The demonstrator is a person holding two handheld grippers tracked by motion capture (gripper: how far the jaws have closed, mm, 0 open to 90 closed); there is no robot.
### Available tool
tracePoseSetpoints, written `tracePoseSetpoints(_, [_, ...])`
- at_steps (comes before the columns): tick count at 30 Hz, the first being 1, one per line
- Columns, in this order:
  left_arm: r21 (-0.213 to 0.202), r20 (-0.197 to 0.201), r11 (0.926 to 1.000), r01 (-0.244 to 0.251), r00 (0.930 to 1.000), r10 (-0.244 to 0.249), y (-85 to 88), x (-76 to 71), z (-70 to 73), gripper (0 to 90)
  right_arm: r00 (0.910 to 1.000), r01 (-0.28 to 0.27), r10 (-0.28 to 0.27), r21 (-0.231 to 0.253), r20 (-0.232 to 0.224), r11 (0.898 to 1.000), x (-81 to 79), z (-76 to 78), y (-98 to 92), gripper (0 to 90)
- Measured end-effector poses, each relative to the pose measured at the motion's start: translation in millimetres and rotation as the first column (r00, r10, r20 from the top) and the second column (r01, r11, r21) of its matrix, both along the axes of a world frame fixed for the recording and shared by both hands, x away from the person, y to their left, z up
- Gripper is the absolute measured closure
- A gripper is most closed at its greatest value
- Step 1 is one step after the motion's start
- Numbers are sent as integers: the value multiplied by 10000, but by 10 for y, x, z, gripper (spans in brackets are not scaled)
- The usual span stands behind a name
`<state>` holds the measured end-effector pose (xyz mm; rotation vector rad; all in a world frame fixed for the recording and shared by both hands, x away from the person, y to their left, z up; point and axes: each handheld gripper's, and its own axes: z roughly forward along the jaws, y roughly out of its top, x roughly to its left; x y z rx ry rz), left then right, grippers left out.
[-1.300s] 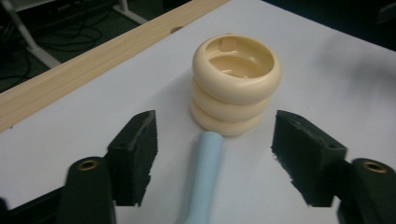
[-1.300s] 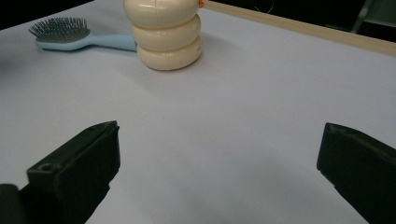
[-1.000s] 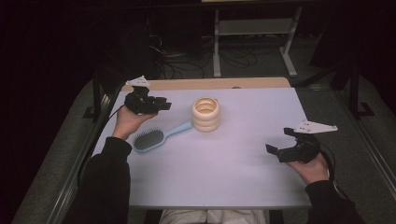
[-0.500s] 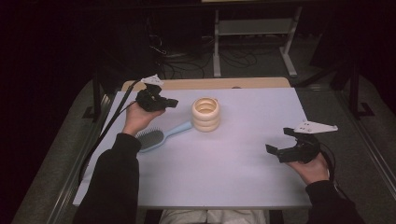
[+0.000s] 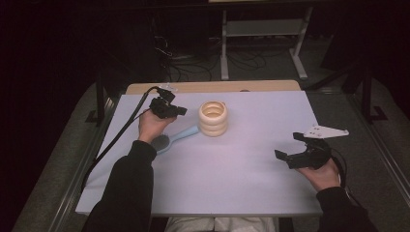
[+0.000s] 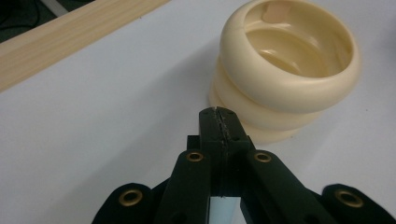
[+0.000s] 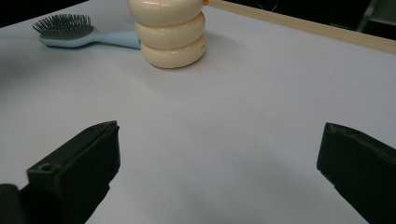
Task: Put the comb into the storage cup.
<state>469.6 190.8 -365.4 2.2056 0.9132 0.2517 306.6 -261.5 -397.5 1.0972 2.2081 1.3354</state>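
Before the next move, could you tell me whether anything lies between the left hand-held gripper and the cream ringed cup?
Nothing visible does: only bare white tabletop separates the shut left hand-held gripper from the cup.

Your left tool [image 5: 180, 111] has travelled from the far left part of the surface toward the cream ringed holder [image 5: 213, 118] and now sits just beside it, a little lower than before. Its jaws have just been closing and now meet with nothing between them. Your left forearm now hides more of the blue hairbrush [image 5: 174, 139].
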Motion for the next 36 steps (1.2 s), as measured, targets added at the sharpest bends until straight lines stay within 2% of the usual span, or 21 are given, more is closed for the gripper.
tracePoseSetpoints(5, [180,-212,9997,-150,9997,154,-40,41,-105,900,10000,-52,52,-38,0,10000,-1,-1,12,0])
tracePoseSetpoints(9, [130,-431,9995,-291,9986,296,-90,45,-171,900,10000,-79,79,-63,-4,9999,1,-5,15,0])
tracePoseSetpoints(14, [504,-555,9977,-446,9973,474,-114,47,-242,900,9999,-107,106,-96,-21,9999,4,-8,23,0])
tracePoseSetpoints(16, [641,-488,9972,-390,9979,422,-130,44,-271,900,9999,-142,142,-116,-37,9998,3,-10,33,0])
tracePoseSetpoints(22, [897,-647,9951,-420,9968,479,-167,67,-353,900,9998,-184,182,-190,-90,9997,10,-19,44,0])
tracePoseSetpoints(25, [1111,-938,9931,-385,9944,491,-184,81,-412,900,9997,-219,217,-234,-110,9995,12,-24,52,0])
tracePoseSetpoints(28, [1386,-1034,9902,-194,9941,340,-204,82,-453,900,9997,-229,226,-239,-129,9995,12,-24,55,0])
tracePoseSetpoints(36, [1412,-1225,9899,-136,9920,311,-223,89,-497,900,9998,-181,179,-295,-77,9994,15,-24,57,0])
